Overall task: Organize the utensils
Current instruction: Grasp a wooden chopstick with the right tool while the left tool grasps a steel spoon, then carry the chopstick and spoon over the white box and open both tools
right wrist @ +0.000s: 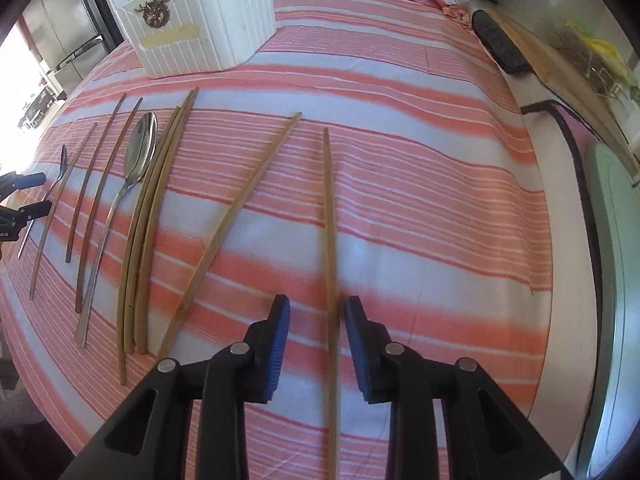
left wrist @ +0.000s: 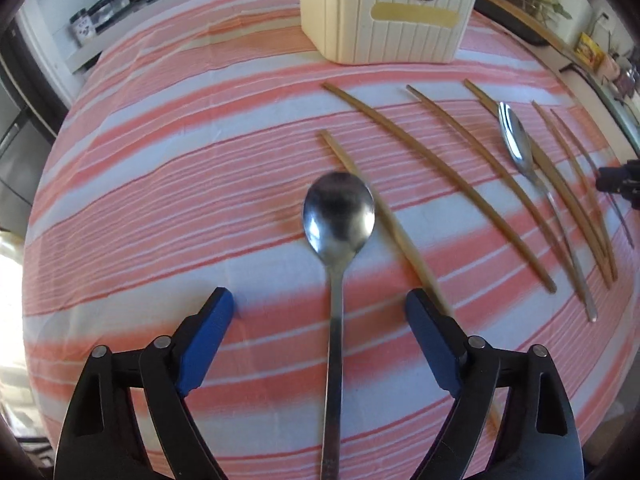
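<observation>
Blue-padded left gripper point(left wrist: 320, 300) spreads wide around a steel spoon point(left wrist: 338, 216) at lower centre. Right gripper point(right wrist: 314, 308) stands narrowly parted, straddling one chopstick point(right wrist: 330, 216). Further up, more chopsticks point(right wrist: 156, 208) lie left of centre; white holder point(right wrist: 204, 28) sits upper left.

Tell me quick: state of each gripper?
Left gripper: open, straddling the silver metal spoon, not gripping.
Right gripper: open, straddling a long wooden chopstick, not gripping.

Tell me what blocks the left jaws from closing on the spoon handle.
Nothing visible does. The spoon lies with its handle centred in the open left gripper. One chopstick passes under the bowl's right edge, near the right jaw.
</observation>
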Motion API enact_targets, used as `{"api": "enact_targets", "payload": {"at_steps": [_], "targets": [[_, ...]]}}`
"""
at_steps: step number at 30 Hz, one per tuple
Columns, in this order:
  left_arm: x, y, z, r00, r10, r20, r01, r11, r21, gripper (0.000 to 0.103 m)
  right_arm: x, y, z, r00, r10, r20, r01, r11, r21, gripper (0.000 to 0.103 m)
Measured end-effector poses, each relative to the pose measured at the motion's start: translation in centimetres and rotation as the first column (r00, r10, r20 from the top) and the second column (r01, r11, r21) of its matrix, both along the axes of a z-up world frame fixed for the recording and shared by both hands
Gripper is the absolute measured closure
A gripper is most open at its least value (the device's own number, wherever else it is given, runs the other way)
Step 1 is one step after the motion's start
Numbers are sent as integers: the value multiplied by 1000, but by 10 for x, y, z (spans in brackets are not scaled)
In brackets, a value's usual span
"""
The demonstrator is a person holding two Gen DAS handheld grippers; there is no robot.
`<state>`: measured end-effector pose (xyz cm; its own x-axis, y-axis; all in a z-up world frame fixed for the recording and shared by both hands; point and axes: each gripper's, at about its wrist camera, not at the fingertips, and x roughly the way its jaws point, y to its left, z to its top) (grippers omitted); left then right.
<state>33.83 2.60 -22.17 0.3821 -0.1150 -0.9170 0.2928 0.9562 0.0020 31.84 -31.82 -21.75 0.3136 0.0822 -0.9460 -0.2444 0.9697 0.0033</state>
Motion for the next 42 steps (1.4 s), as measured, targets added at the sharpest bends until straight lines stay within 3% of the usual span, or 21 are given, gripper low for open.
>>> {"api": "enact_targets", "payload": {"at_steps": [9, 11, 12, 13, 18, 23, 31, 35, 39, 42], "targets": [[23, -2, 1, 999, 13, 37, -12, 1000, -27, 31, 57, 5, -1, 1000, 29, 7, -29, 999, 32, 74], [25, -3, 3, 998, 0, 57, 2, 999, -34, 53, 61, 9, -1, 1000, 24, 10, -24, 999, 28, 82], [25, -4, 4, 998, -9, 64, 11, 999, -38, 61, 66, 10, 0, 1000, 16, 18, -17, 1000, 15, 97], [24, -4, 5, 998, -13, 67, 16, 999, -43, 67, 71, 10, 0, 1000, 5, 18, -6, 1000, 21, 97], [20, 9, 13, 997, 17, 81, -10, 996, -90, 67, 69, -1, 14, 994, -88, 61, 81, 991, 105, 97], [-6, 24, 52, 984, 49, 171, -22, 988, -152, 67, 29, -5, 67, 974, -111, 200, 69, 976, 206, 97], [-54, 37, 109, 956, 74, 285, -3, 971, -241, 67, -30, 1, 148, 924, -107, 368, 1, 961, 277, 97], [-62, 41, 123, 948, 74, 311, 9, 967, -256, 68, -38, 2, 167, 914, -114, 390, -19, 947, 321, 97], [-63, 42, 126, 944, 78, 321, 5, 968, -250, 68, -37, 5, 172, 918, -113, 381, 5, 962, 273, 96], [-63, 43, 125, 944, 82, 320, 2, 967, -253, 68, -39, 3, 176, 922, -120, 368, 1, 951, 308, 96]]}}
